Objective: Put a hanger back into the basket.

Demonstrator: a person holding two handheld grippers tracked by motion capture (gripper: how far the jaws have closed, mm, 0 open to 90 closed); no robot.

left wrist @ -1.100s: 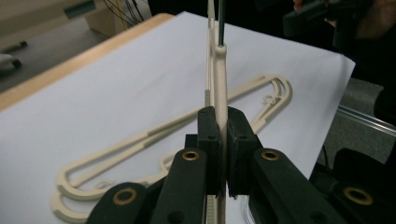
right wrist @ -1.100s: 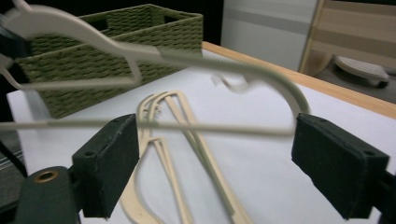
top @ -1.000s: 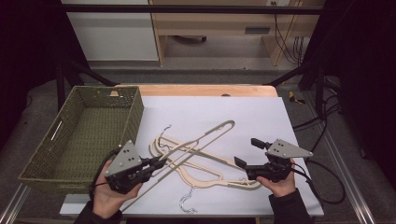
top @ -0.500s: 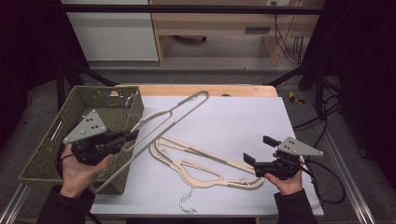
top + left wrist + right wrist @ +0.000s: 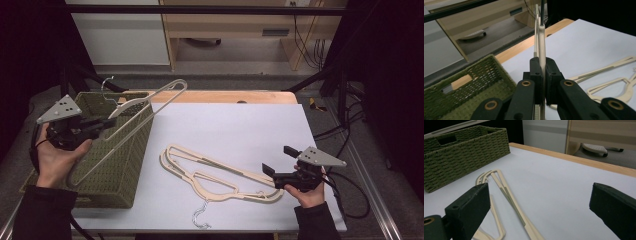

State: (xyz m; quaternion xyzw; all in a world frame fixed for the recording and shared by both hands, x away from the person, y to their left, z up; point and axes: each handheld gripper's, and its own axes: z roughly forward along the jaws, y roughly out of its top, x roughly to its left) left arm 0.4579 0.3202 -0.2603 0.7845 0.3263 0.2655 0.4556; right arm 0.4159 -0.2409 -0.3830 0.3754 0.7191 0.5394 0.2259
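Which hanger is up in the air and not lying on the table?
The hanger clamped in the left hand-held gripper, tilted above the green basket. The other hangers lie flat on the white table by the open right hand-held gripper.

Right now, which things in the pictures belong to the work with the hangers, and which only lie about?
Belong to the work:
- lifted hanger, clamped in the left hand-held gripper
- green woven basket
- hangers on the table
- right hand-held gripper, jaws open, nothing between them

Only lying about:
- cables beside the table
- wooden furniture behind
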